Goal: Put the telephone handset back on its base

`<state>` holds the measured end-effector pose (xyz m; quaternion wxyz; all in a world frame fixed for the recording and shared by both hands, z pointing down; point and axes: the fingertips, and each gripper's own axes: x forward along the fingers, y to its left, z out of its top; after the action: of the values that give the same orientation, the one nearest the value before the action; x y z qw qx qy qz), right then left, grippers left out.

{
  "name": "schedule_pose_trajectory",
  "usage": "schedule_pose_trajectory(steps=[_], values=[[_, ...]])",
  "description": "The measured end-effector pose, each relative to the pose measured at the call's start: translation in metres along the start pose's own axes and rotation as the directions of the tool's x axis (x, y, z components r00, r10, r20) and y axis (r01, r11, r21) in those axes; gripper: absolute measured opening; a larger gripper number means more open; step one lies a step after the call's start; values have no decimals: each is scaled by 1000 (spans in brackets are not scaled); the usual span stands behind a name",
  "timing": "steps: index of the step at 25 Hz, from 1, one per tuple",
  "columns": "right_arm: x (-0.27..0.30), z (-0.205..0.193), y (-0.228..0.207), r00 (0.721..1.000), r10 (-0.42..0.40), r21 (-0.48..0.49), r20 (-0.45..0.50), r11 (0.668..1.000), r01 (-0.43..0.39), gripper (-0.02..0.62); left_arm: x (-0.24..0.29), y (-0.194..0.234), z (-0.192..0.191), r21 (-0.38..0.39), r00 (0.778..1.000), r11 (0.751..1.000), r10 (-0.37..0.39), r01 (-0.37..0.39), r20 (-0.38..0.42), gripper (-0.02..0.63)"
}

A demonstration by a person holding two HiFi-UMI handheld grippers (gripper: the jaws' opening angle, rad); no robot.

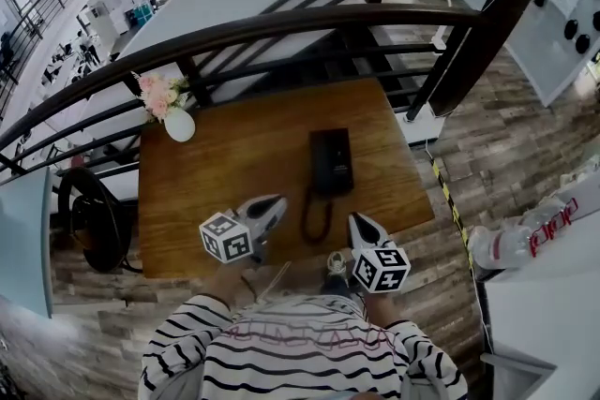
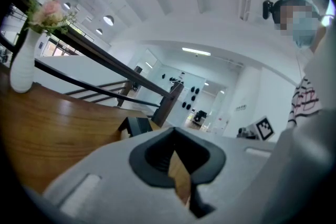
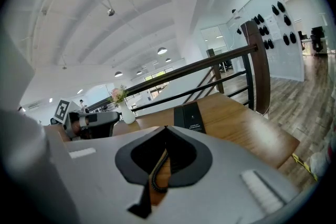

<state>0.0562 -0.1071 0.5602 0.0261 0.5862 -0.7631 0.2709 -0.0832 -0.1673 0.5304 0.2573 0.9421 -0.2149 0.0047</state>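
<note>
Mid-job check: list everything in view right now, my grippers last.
table: one, brown wood, centre
telephone: one, black, mid-table
cord: one, black, coiled, from telephone towards near edge
vase: one, white, pink flowers, table's far left corner
railing: one, dark, beyond table
chair: one, black, left of table
left gripper: one, white, left of cord, shut, empty
right gripper: one, white, right of cord, shut, empty
</note>
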Motion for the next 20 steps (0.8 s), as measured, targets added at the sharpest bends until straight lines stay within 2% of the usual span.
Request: schedule_pose_trajectory(steps=[10, 20], values=[[-34, -37, 56, 999, -25, 2, 23, 1000, 25, 2, -73, -35, -21, 30, 1000, 999, -27, 27, 9, 2], [-64, -63, 95, 997, -62, -2, 43, 998, 62, 2, -124, -62, -40, 18, 999, 999, -41, 40, 25, 2]])
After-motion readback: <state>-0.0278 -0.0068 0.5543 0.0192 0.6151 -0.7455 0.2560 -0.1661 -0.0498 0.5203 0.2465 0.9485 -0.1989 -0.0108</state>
